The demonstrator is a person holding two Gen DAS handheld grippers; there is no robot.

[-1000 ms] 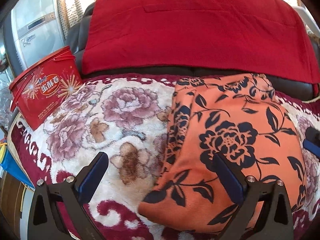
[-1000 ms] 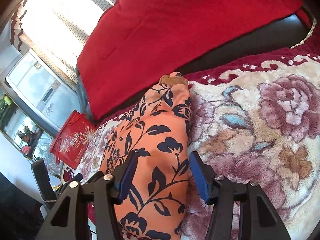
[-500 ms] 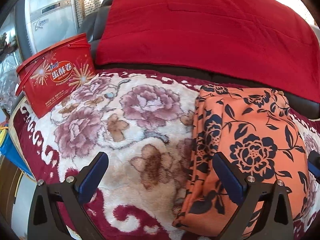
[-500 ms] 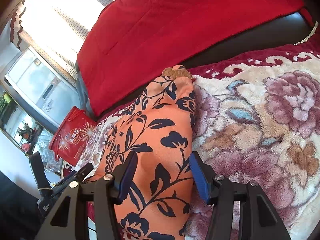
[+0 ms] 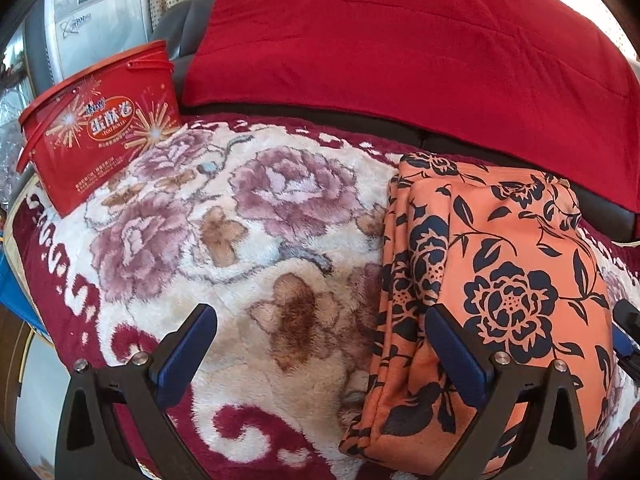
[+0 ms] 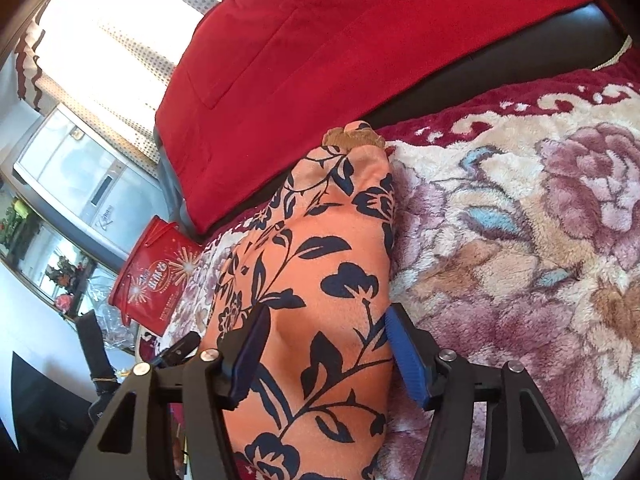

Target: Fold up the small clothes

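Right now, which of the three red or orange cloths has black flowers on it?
The folded orange cloth; the red blanket is plain, the plush blanket has mauve flowers.

1. the blanket [image 5: 248,248] covers the seat, and everything else named here lies on it or behind it.
2. the folded garment [image 5: 512,280] lies on the blanket, toward the right of the left wrist view.
3. the tub [image 5: 104,128] stands at the blanket's far left corner, well apart from the garment.
4. the cushion cover [image 5: 400,48] drapes over the backrest behind both.
5. the left gripper [image 5: 320,344] hangs over the blanket just left of the garment, nothing between its jaws.
6. the right gripper [image 6: 326,344] straddles the garment's near end, jaws opening around it.
7. an appliance [image 5: 96,12] stands behind the tub.
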